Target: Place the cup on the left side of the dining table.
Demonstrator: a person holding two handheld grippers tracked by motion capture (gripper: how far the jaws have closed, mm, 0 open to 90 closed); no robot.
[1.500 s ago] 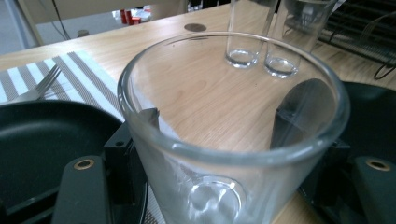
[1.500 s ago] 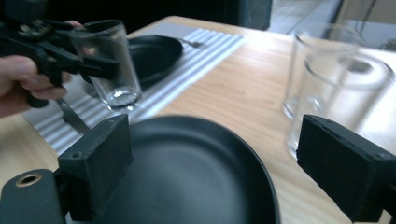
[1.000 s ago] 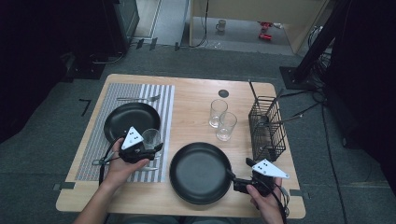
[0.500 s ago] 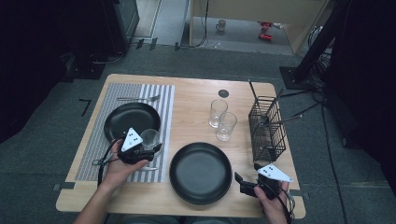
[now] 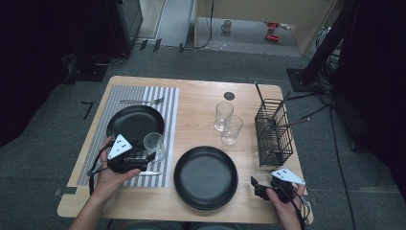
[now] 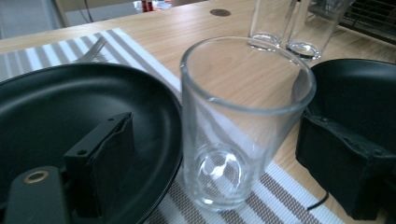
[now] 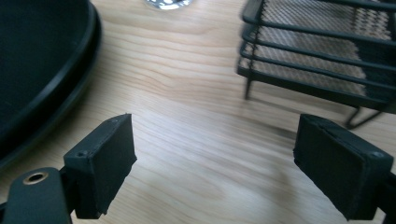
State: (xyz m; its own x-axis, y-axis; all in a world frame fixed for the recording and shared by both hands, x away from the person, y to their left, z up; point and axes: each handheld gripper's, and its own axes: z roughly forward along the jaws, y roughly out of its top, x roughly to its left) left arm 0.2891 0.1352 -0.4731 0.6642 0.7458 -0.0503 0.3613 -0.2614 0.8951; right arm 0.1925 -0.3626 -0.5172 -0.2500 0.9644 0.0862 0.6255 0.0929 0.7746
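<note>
A clear empty glass (image 5: 154,145) (image 6: 238,140) stands upright on the striped placemat (image 5: 167,100), beside the far-left black plate (image 5: 134,122) (image 6: 70,102). My left gripper (image 5: 148,155) (image 6: 210,172) sits around the glass. Its jaws have just been opening, and the pads now stand clear of the glass on both sides. My right gripper (image 5: 256,186) (image 7: 215,168) is open and empty, low over bare wood near the table's front right. It lies between the centre black plate (image 5: 206,177) (image 7: 42,60) and the wire caddy (image 5: 274,132) (image 7: 322,46).
Two more glasses (image 5: 223,115) (image 5: 232,129) stand mid-table, left of the caddy. A fork (image 5: 143,101) lies at the placemat's far edge, and a piece of cutlery (image 5: 152,173) at its near edge. The table's front edge is close to both hands.
The left jaws have spread off the glass and that gripper has drawn back toward the person. The glass stays put. The right gripper has sunk closer to the table.
</note>
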